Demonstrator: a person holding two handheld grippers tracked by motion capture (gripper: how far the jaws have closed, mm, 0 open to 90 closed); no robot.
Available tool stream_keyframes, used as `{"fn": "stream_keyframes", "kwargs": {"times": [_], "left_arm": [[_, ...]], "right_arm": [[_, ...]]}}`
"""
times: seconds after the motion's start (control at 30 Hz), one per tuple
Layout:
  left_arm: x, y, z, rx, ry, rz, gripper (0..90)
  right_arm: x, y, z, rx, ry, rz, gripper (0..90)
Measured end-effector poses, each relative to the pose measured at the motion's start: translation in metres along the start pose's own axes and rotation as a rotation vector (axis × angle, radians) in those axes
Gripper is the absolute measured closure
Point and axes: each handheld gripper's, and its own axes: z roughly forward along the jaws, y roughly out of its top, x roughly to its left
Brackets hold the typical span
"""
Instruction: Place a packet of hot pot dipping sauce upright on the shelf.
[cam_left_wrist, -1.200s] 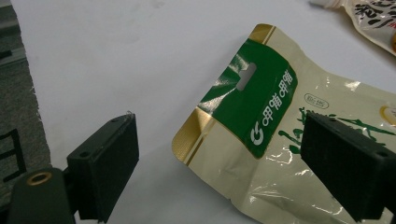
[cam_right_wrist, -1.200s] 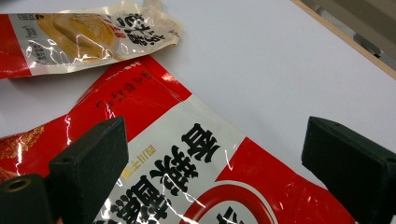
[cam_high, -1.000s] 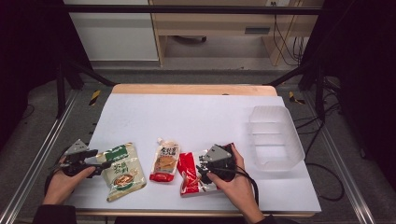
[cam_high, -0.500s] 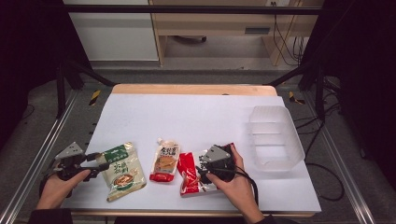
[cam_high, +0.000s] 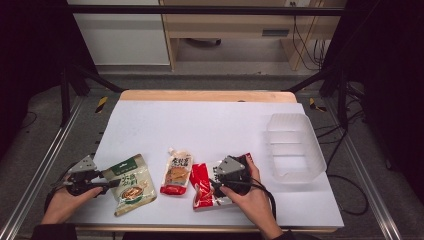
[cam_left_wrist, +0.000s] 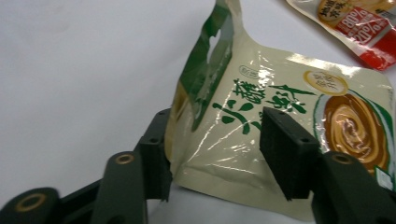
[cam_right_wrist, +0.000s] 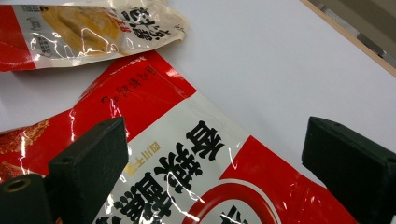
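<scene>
A cream and green pouch (cam_high: 131, 184) lies at the front left of the white table (cam_high: 210, 120). My left gripper (cam_high: 107, 184) reaches in from its left side. In the left gripper view the pouch (cam_left_wrist: 261, 126) has its near edge raised between the jaws of the left gripper (cam_left_wrist: 219, 158), which have just been closing; a gap still shows, so it is open. My right gripper (cam_high: 216, 185) rests over a red pouch (cam_high: 202, 192). In the right gripper view its jaws (cam_right_wrist: 210, 163) stand wide open above the red pouch (cam_right_wrist: 187, 154).
An orange and white spouted pouch (cam_high: 177, 172) lies between the other two, also seen as the orange pouch (cam_right_wrist: 93, 28). A clear plastic container (cam_high: 295, 147) stands at the right edge. The wooden table rim (cam_high: 210, 96) runs along the far side.
The left gripper's jaws have drawn closer together around the green pouch's edge, and the left hand has shifted slightly toward the near edge. The right hand has not moved.
</scene>
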Motion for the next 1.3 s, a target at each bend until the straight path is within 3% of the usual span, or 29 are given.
{"fn": "stream_keyframes", "kwargs": {"times": [0.23,0.33,0.37,0.5,0.7,0.73,0.8,1.0,1.1,1.13,1.3], "left_arm": [[0.006,0.001,0.003,0.003,0.026,-0.021,70.7],[0.006,0.001,0.003,0.013,0.035,-0.016,76.8],[0.005,0.001,0.002,0.022,0.041,-0.012,82.8],[0.005,0.003,-0.002,0.017,0.054,-0.007,89.3],[0.0,0.008,-0.027,-0.079,0.053,-0.013,90.0],[-0.004,0.011,-0.036,-0.109,0.042,-0.012,90.0],[-0.01,0.015,-0.044,-0.124,0.037,-0.009,90.0],[-0.025,0.029,-0.065,-0.14,-0.018,0.032,90.0],[-0.037,0.036,-0.074,-0.141,-0.042,0.062,90.0],[-0.045,0.04,-0.081,-0.138,-0.056,0.088,90.0],[-0.057,0.048,-0.092,-0.131,-0.078,0.134,90.0]], "right_arm": [[0.002,0.001,0.001,0.004,0.0,-0.015,7.6],[0.003,0.0,0.001,0.006,-0.002,-0.015,7.6],[0.003,0.0,0.001,0.008,-0.002,-0.015,7.6],[0.003,0.0,0.001,0.008,-0.002,-0.022,7.6],[0.001,-0.001,0.001,-0.005,-0.016,0.002,8.0],[0.001,-0.001,0.001,-0.009,-0.02,0.01,8.9],[-0.001,-0.001,0.002,-0.012,-0.018,0.017,11.6],[-0.001,-0.002,0.003,-0.006,0.013,0.034,11.9],[-0.002,-0.002,0.003,-0.003,0.016,0.037,12.3],[-0.001,-0.001,0.003,-0.002,0.025,0.038,12.1],[0.0,-0.001,0.003,0.008,0.033,0.03,11.8]]}}
